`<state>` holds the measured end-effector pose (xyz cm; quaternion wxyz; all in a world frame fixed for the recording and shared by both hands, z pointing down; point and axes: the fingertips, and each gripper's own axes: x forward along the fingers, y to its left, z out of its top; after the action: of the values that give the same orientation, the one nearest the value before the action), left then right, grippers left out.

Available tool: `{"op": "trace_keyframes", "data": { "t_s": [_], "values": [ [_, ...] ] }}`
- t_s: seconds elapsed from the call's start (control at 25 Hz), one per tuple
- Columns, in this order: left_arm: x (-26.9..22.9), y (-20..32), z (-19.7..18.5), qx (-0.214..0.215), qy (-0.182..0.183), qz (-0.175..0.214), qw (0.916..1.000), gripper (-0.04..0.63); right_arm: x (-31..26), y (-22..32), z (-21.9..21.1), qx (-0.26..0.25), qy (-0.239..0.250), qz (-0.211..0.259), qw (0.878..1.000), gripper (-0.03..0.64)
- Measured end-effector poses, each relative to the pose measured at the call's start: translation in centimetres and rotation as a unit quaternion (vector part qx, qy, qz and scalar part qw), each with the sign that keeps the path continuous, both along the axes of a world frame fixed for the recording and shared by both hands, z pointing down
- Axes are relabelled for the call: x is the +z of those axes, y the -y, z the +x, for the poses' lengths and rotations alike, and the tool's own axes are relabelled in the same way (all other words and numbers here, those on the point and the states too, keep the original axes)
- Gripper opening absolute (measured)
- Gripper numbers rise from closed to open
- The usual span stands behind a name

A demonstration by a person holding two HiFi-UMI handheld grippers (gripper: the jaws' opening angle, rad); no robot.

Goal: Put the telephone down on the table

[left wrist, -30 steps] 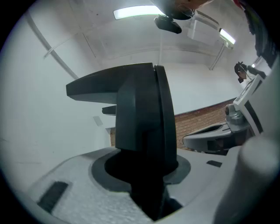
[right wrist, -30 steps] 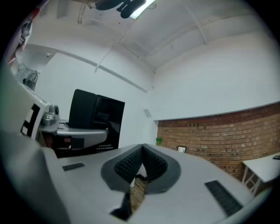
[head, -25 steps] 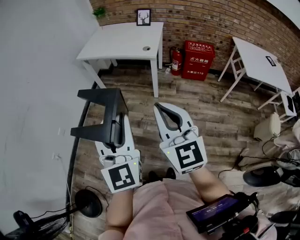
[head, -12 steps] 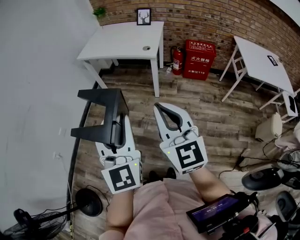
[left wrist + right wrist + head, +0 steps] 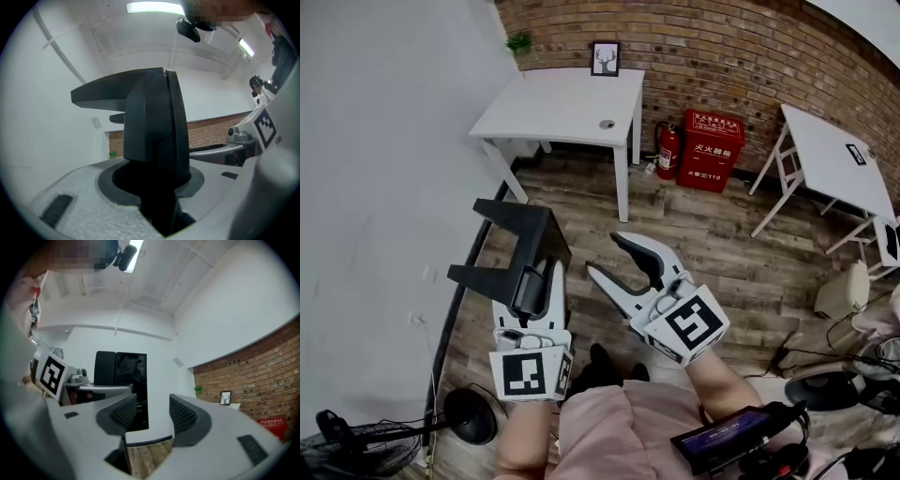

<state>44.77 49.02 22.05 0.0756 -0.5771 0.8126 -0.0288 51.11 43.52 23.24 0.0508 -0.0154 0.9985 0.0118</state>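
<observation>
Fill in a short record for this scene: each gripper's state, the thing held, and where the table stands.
Left gripper: shut on the black telephone, held above the wooden floor
Right gripper: open, jaws have just been opening, nothing between them
White table: ahead, by the brick wall; telephone not yet on it

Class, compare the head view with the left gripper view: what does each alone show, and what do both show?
Only the head view shows the wooden floor and the fire extinguisher. Only the left gripper view shows the ceiling light. Both show the black telephone clamped in the left gripper, and the brick wall behind.
</observation>
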Motion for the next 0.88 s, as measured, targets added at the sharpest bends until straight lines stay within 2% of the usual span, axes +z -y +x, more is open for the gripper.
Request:
{"op": "trace_keyframes", "data": {
  "t_s": [0.12,0.28,0.44,0.6,0.88],
  "values": [
    [0.1,0.3,-1.1,0.067,-0.028,-0.004,0.9974,0.161,-0.3,-0.1,-0.8,-0.059,0.006,-0.016,0.998,0.229],
    [0.9,0.8,-3.7,0.151,-0.072,-0.011,0.9858,0.161,0.4,0.5,-2.9,-0.128,-0.009,-0.039,0.991,0.249],
    [2.1,2.4,-6.7,0.237,-0.118,-0.023,0.9640,0.161,2.3,0.5,-6.4,-0.209,-0.047,-0.024,0.976,0.293],
    [2.7,4.0,-10.1,0.323,-0.121,-0.044,0.9376,0.161,3.7,0.9,-11.6,-0.258,-0.078,-0.038,0.962,0.313],
    [3.2,7.3,-16.0,0.393,-0.130,-0.062,0.9081,0.161,6.1,2.8,-20.2,-0.284,-0.111,-0.069,0.950,0.311]
  ]
}}
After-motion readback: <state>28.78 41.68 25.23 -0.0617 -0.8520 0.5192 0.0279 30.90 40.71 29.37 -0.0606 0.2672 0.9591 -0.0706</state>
